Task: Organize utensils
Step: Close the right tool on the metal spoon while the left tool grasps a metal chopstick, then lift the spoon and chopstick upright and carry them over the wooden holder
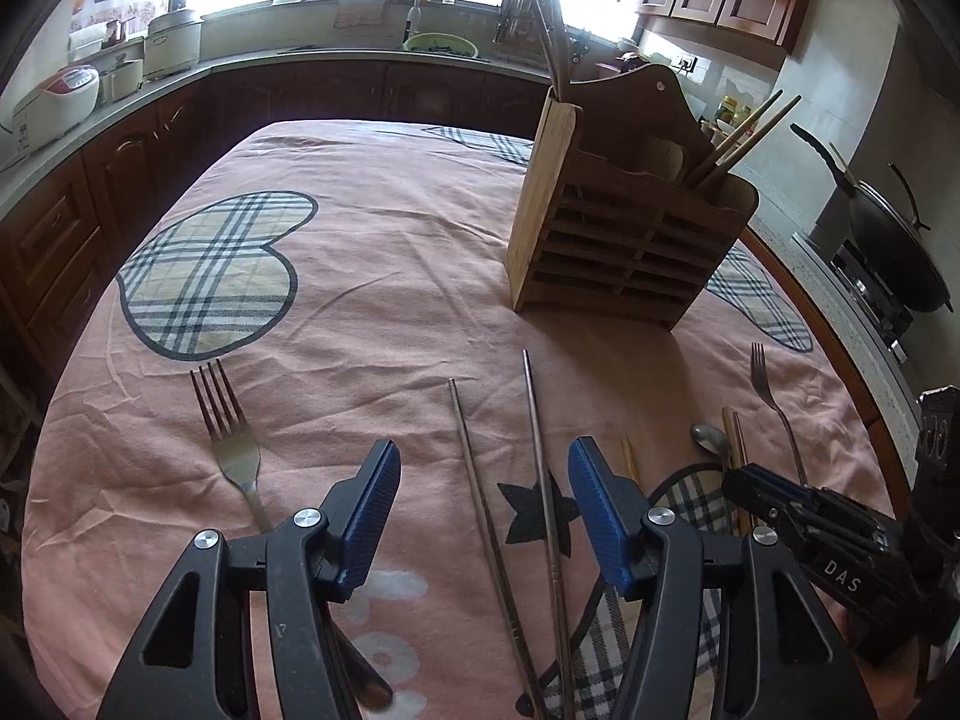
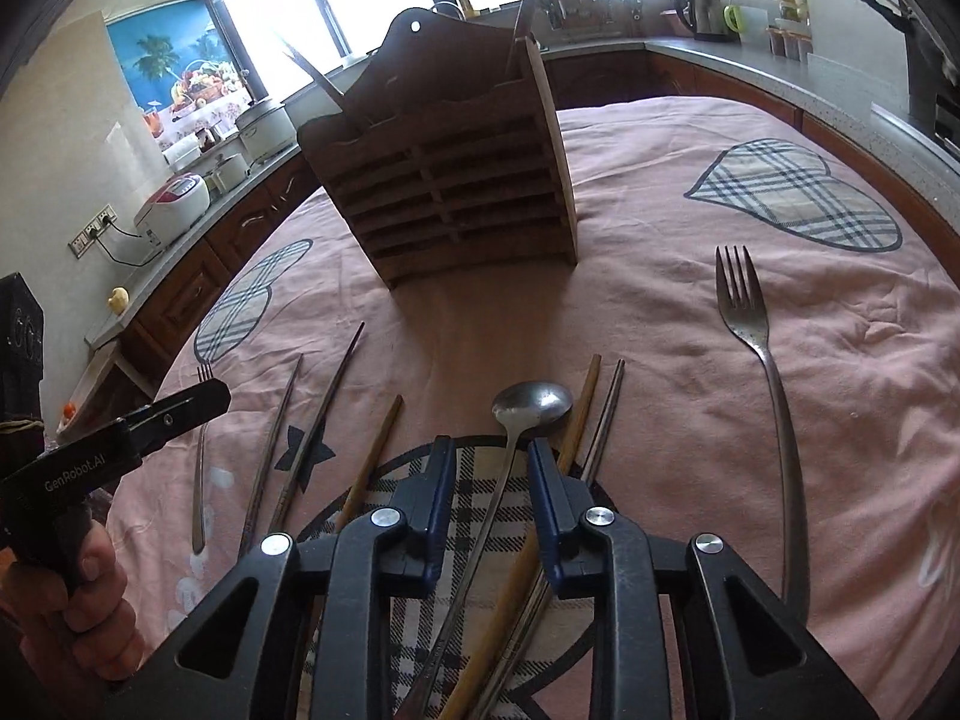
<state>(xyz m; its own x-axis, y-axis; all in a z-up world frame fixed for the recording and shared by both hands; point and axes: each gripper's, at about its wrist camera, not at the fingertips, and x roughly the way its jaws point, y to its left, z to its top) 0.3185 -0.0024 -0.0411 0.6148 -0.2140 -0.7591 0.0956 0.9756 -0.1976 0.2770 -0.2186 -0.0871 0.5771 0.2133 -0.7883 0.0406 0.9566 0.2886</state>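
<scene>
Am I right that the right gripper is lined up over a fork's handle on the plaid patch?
Not quite: the right wrist view shows the right gripper lined up over the spoon handle on the plaid patch, not a fork's.

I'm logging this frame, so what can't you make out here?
- Right hand-held gripper: right wrist view, whether its pads press the spoon is unclear.
- Holder: both views, its front wall hides the contents.
- Steel chopsticks: left wrist view, near ends cut off by the bottom edge.

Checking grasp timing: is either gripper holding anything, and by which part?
Nothing yet: right gripper straddles the spoon handle, left gripper two chopsticks, neither pinched.
</scene>
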